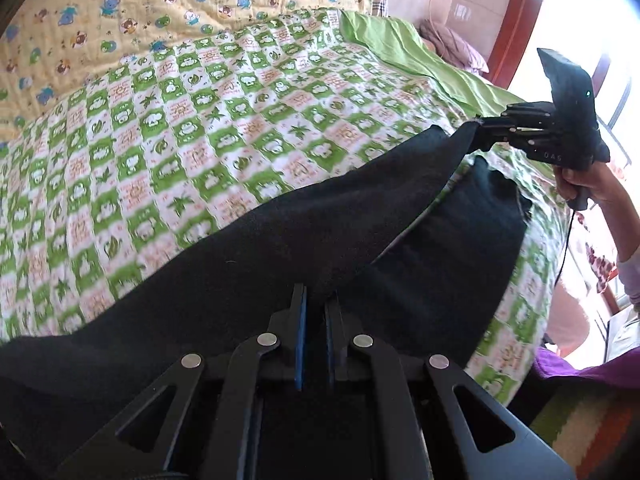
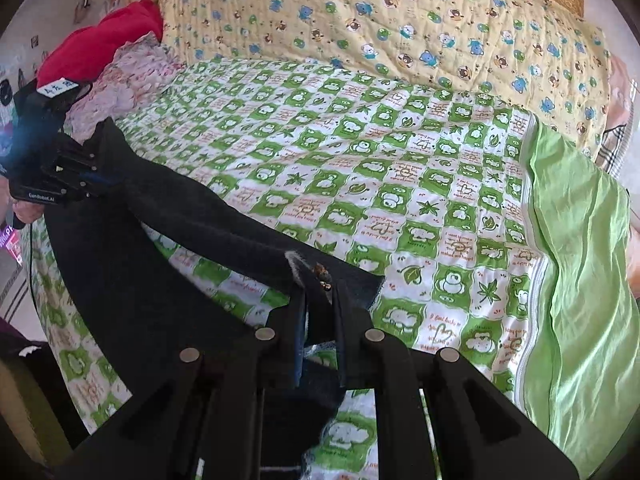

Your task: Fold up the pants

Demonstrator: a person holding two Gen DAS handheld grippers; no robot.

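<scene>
A bed (image 1: 200, 128) covered by a green-and-white checked quilt (image 2: 400, 184) fills both views, with a yellow bear-print blanket (image 2: 400, 20) across the top of each frame. The black pants (image 1: 248, 264) run diagonally from the lower left toward the right of the left wrist view (one leg lifted off the quilt, the other lying flat beneath it). The left hand-held gripper (image 1: 315, 312), lower centre, is closed on the pants' fabric; the right hand-held gripper (image 2: 320, 292) is clamped on a hem corner.
</scene>
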